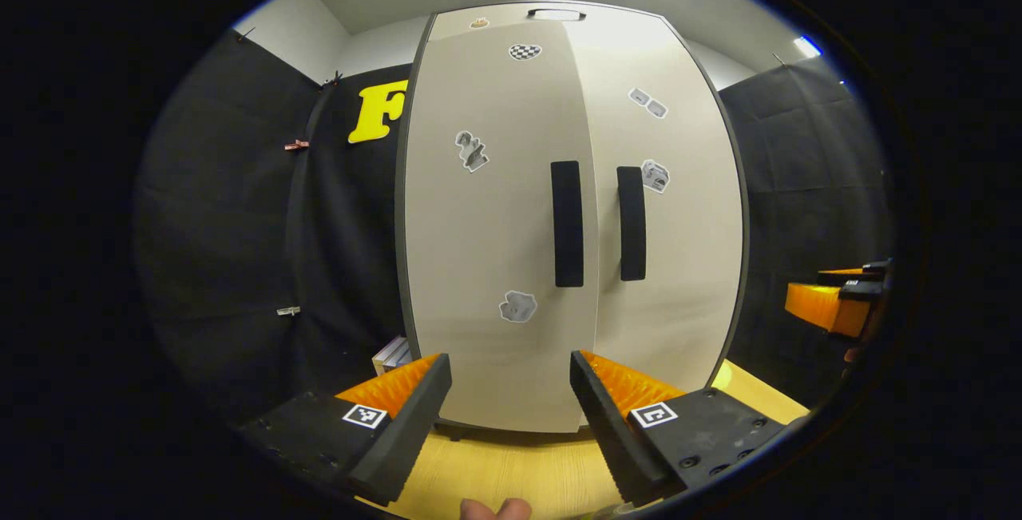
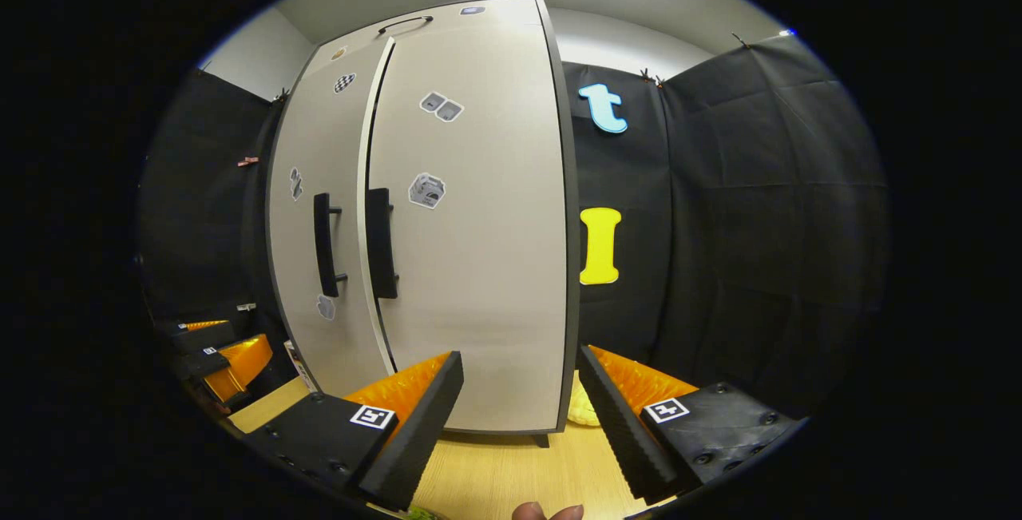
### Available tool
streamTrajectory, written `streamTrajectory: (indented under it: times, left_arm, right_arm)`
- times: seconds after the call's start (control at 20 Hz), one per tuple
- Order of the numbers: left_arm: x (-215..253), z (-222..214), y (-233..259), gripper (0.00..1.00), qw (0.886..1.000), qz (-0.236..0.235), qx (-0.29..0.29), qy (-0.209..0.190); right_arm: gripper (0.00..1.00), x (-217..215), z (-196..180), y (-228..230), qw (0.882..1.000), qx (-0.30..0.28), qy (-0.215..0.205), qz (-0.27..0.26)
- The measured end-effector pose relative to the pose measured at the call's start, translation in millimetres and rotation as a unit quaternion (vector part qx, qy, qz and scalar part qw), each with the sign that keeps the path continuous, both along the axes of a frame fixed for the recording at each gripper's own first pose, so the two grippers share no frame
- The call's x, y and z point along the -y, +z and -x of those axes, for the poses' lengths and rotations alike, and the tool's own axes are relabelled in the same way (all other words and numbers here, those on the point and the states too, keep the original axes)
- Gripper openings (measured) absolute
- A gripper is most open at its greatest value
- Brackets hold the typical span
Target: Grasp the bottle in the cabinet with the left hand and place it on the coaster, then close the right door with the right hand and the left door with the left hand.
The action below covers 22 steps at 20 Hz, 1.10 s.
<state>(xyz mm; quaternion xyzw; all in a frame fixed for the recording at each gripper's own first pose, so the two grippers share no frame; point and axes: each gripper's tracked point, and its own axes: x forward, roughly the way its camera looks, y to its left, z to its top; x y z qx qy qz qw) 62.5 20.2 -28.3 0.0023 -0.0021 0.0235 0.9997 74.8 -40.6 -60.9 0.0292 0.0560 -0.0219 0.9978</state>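
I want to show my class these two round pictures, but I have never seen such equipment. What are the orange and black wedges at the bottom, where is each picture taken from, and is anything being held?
A person holds a two-finger gripper in each hand, and a fisheye camera rides on each one, looking along its fingers. The wedges are those fingers: the left gripper in the left gripper view, the right gripper in the right gripper view. Both are open and hold nothing. Ahead stands a beige cabinet on a wooden table. Both doors look closed, the left door handle beside the right door handle. Stickers dot the doors. Something yellow peeks out by the cabinet's right foot; I cannot tell what it is.
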Motion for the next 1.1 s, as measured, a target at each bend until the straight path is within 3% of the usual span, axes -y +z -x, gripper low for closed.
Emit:
streamTrajectory:
  times: [1.1]
  left_arm:
    - [-20, 25, 10, 0.95, 0.999, -0.017, 0.021, -0.046]
  right_arm:
    - [0.97, -50, 32, 23, 1.000, 0.016, 0.001, -0.001]
